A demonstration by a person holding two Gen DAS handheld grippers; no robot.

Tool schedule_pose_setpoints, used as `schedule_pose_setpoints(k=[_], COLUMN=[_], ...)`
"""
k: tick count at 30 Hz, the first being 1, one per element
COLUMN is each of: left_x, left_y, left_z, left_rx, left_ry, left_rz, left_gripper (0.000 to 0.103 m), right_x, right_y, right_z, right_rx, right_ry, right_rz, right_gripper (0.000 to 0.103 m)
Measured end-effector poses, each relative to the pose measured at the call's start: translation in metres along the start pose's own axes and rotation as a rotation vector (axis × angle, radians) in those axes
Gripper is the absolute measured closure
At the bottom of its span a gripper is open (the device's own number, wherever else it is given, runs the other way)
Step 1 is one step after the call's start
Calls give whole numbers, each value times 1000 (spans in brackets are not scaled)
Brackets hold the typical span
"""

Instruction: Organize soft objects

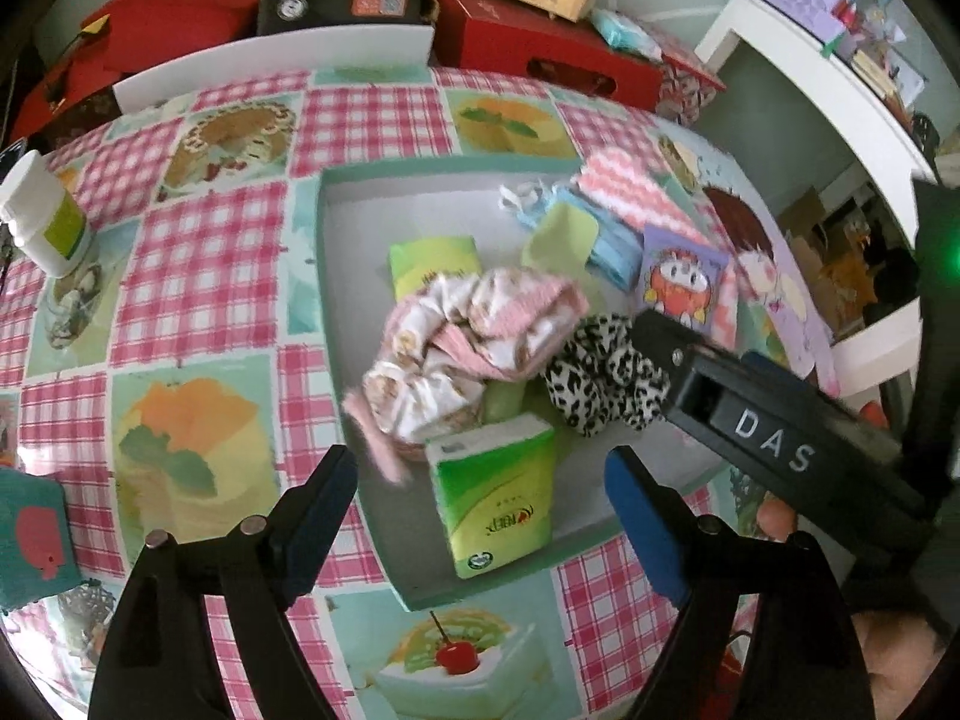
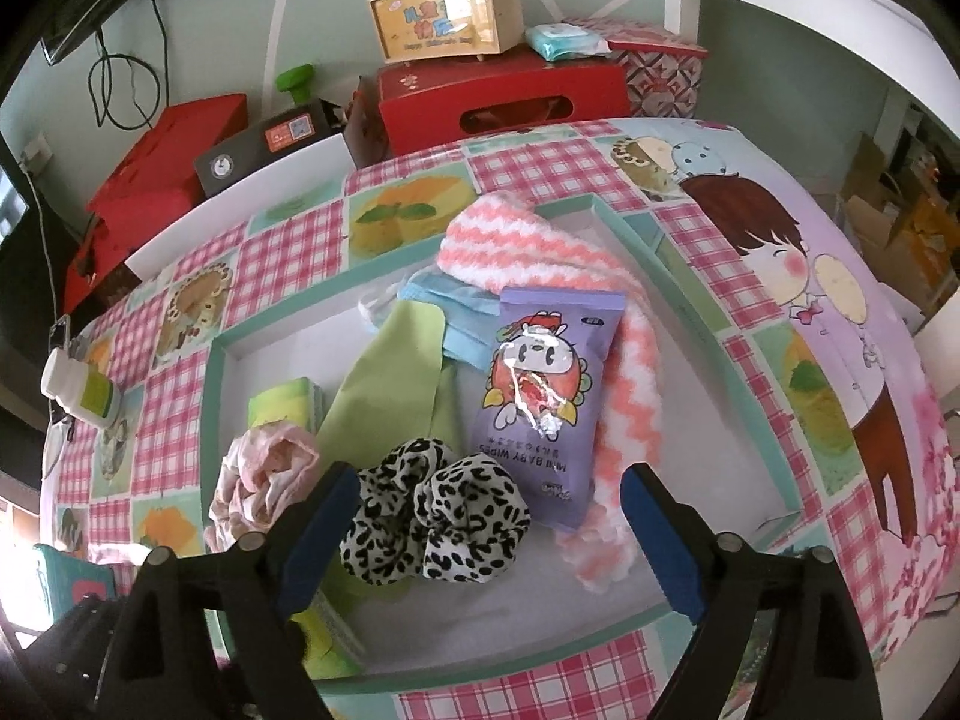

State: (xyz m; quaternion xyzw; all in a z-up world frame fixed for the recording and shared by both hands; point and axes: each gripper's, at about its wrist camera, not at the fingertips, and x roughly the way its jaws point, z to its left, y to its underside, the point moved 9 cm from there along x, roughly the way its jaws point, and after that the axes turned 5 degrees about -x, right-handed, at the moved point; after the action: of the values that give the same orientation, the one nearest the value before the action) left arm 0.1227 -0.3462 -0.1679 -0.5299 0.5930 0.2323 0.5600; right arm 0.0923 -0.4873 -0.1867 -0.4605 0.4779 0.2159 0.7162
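Note:
A shallow teal-rimmed tray on the checked tablecloth holds soft items. A pink and white patterned cloth lies bunched in its middle. A leopard-print scrunchie lies beside it. A green tissue pack stands near the front rim. A purple baby wipes pack, a pink zigzag towel, a green cloth and a blue mask lie further back. My left gripper is open above the tissue pack. My right gripper is open above the scrunchie.
A white pill bottle stands at the table's left. Red boxes, a black box and a wooden case line the far edge. A teal box sits at the near left.

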Motion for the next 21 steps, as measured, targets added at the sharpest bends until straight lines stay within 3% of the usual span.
schedule_pose_setpoints(k=[4, 8, 11, 13, 21], left_x=[-12, -20, -23, -24, -15], left_y=[-10, -23, -28, -30, -25], left_z=[14, 41, 66, 78, 114], left_rx=[-52, -135, -186, -216, -303], left_ry=[3, -51, -111, -136, -247], left_rz=[-36, -86, -119, -132, -113], left_gripper=[18, 18, 6, 5, 5], right_x=[0, 1, 2, 2, -5], right_y=[0, 0, 0, 1, -3], right_z=[-6, -6, -2, 2, 17], right_rx=[16, 18, -1, -15, -59], right_ry=[10, 13, 13, 10, -18], right_rz=[1, 4, 4, 4, -36], right_gripper=[12, 12, 12, 12, 12])
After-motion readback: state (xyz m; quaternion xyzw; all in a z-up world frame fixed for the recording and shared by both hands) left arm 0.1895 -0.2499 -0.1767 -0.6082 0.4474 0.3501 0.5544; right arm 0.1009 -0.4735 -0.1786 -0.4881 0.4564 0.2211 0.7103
